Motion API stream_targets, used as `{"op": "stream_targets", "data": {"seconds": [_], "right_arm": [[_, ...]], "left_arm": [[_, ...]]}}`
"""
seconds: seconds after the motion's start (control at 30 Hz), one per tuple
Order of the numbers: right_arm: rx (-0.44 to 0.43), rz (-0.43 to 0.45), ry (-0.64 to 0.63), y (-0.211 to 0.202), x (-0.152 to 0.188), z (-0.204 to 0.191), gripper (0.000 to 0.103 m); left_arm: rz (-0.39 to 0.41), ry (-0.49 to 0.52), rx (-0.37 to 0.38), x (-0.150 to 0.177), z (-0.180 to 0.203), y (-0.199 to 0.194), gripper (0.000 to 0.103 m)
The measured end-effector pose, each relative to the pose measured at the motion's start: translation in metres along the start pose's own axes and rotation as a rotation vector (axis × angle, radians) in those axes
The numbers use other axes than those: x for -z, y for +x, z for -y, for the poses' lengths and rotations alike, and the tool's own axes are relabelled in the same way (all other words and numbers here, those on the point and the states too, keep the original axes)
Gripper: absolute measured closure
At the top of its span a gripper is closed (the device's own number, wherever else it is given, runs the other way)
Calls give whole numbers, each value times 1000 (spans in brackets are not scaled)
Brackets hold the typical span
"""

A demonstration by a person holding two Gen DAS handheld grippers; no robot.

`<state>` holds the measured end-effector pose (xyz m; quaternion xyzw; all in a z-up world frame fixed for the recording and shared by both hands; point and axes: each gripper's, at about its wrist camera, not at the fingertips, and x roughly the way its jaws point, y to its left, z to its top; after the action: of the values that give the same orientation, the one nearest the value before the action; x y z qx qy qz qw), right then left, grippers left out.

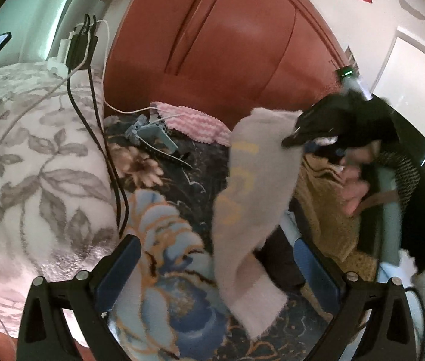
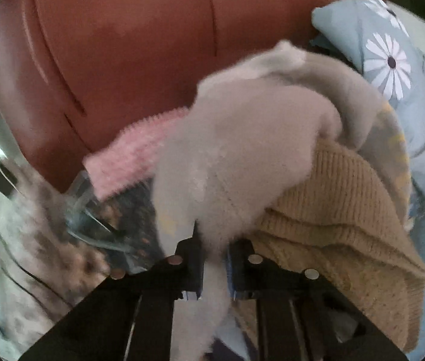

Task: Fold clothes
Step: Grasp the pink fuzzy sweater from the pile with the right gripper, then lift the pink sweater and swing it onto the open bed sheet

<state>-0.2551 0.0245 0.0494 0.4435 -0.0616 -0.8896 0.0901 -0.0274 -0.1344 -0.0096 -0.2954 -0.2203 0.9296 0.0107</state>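
Note:
A fluffy white garment with a faint yellow print (image 1: 251,186) hangs in the air over the bed. My right gripper (image 2: 214,252) is shut on it (image 2: 236,156), the fabric bunched between the jaws. In the left wrist view that gripper (image 1: 311,132) appears dark at the garment's top right corner. My left gripper (image 1: 218,258) is open, its blue-padded fingers (image 1: 119,267) either side of the garment's lower end, not touching it. A tan knitted sweater (image 2: 339,210) lies just right of the held garment.
The bed has a dark floral blanket (image 1: 164,240) and a white leaf-patterned quilt (image 1: 32,162) at left with cables (image 1: 92,120) over it. A pink striped cloth (image 1: 191,123) lies against the brown headboard (image 1: 212,45). A light blue daisy pillow (image 2: 393,69) sits at right.

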Motion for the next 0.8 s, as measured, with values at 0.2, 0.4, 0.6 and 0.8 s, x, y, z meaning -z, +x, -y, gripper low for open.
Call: {"op": "stream_targets", "data": {"seconds": [0.2,0.4,0.6,0.8], "right_arm": [[-125,147,80,-68,-21,29,93],[-236,285,220,-142,-13,100,94],[-247,413,260,-234,7,155,94],[-206,515,272,-346,43,192,94]], "left_arm": [[17,41,-22,0,3,-6,0],[23,94,-20,4,14,-9,0],[50,185,-31,11,39,-15,0],[71,271,30,22,71,-26,0]]}}
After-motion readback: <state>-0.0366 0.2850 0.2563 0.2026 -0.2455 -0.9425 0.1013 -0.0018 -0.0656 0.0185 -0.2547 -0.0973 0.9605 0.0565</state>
